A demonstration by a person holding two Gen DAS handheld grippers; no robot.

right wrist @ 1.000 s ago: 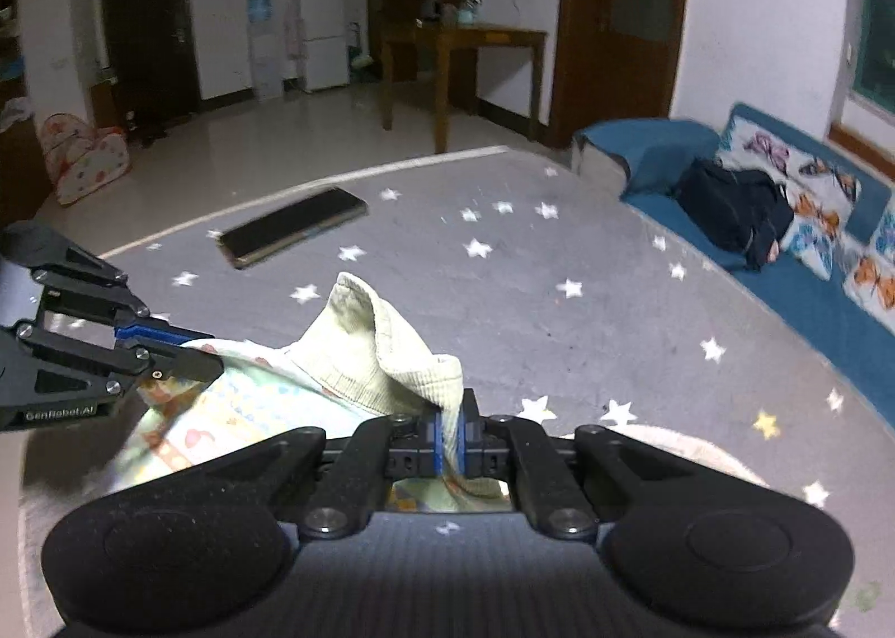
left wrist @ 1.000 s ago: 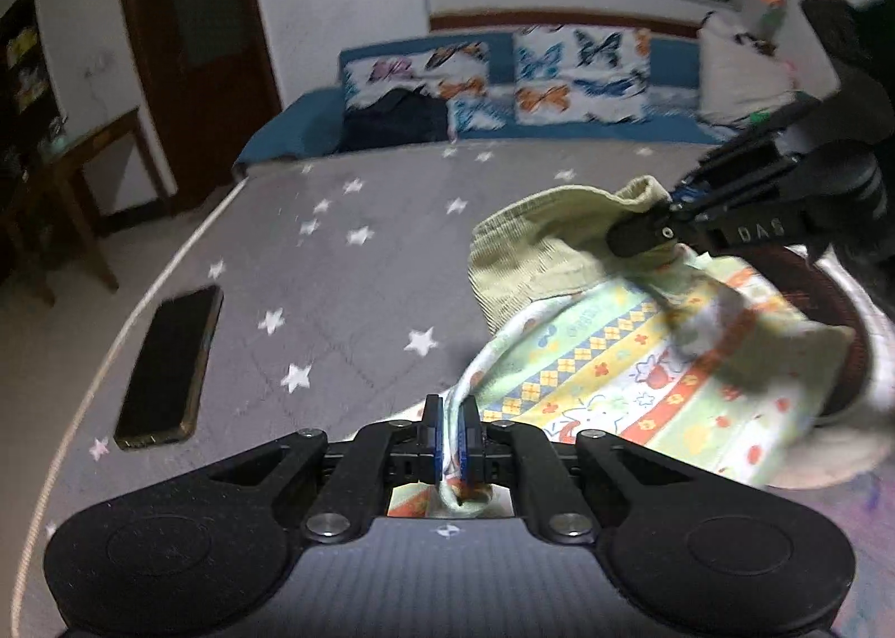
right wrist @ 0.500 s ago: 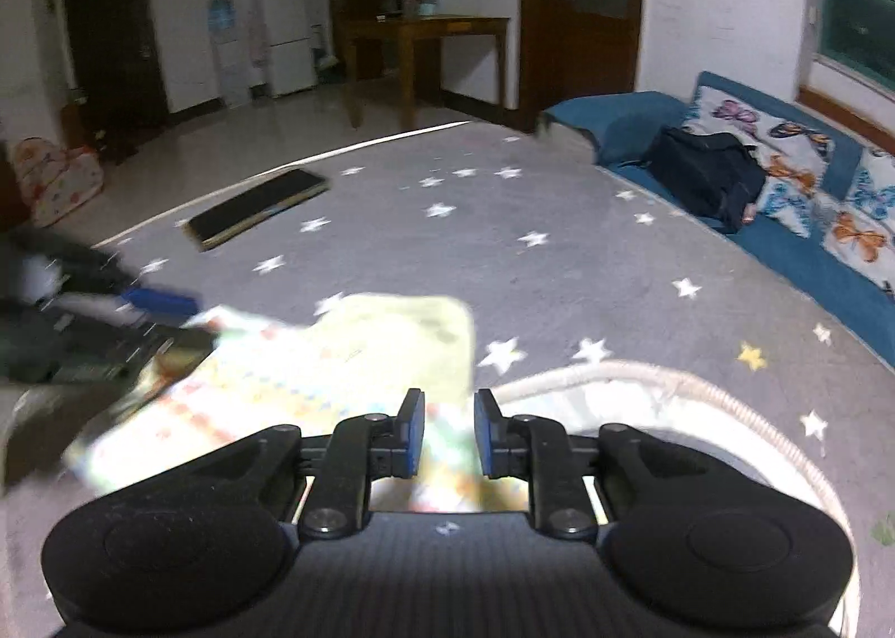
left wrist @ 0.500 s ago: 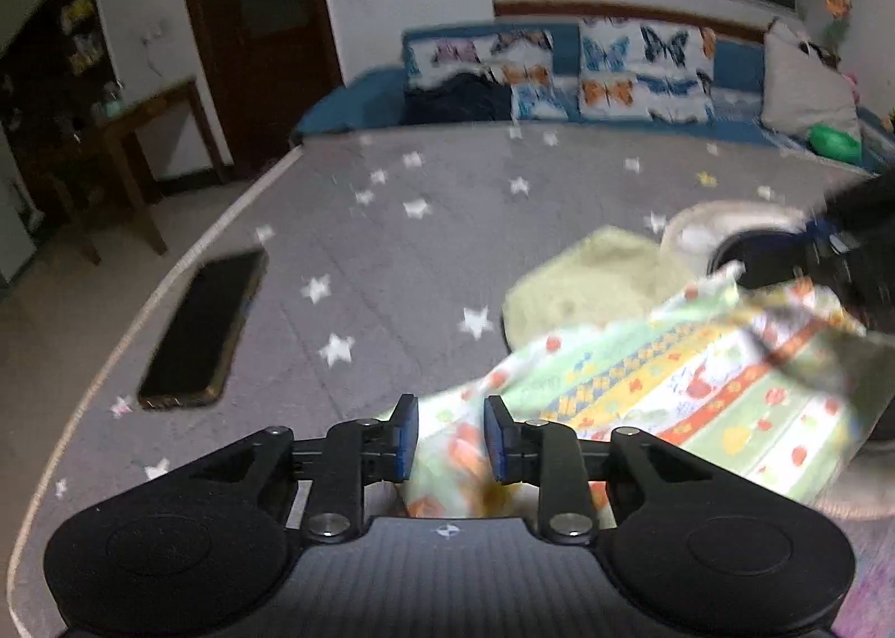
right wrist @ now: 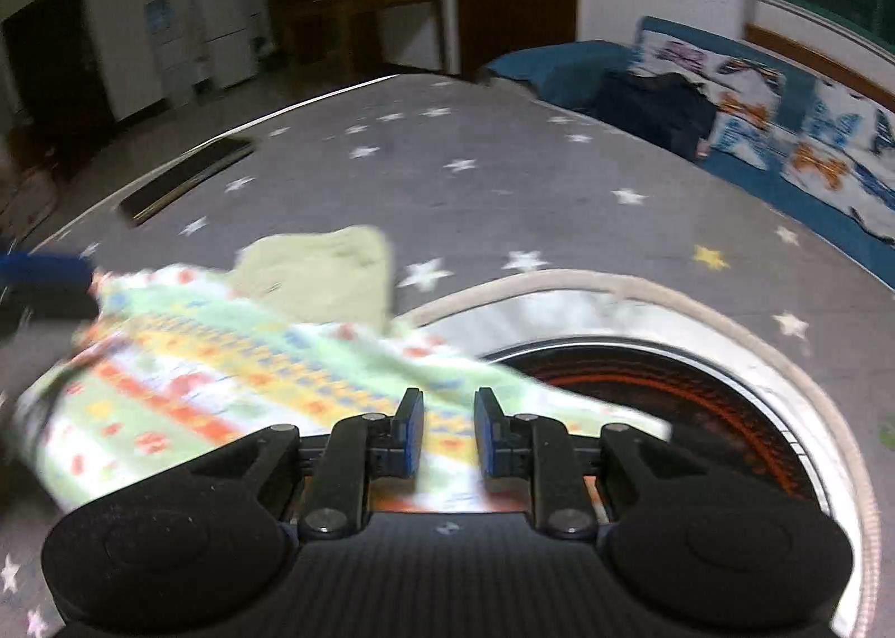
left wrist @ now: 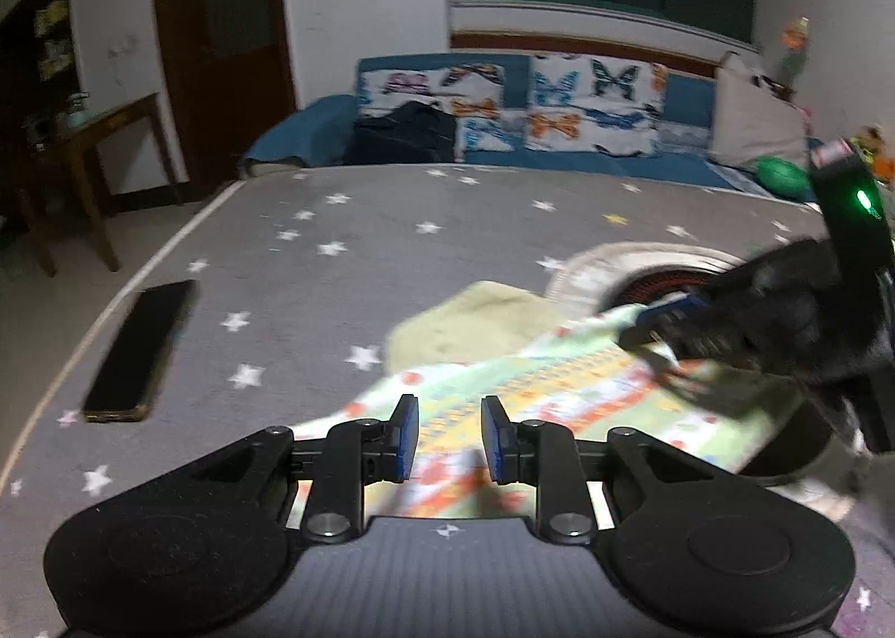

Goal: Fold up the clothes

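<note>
Star-print bedspread (left wrist: 347, 268): garment (left wrist: 537, 392) now released at 12 o'clock, lying flat; left gripper (left wrist: 449, 439) and right gripper (right wrist: 446, 431) both wide, fold placed.

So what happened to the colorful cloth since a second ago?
Both grippers let it go. The left gripper and the right gripper were each pinching a corner a second ago; now both are open and the printed garment has dropped flat, partly over the round basket. The phone stayed put on the starry bed cover.
</note>
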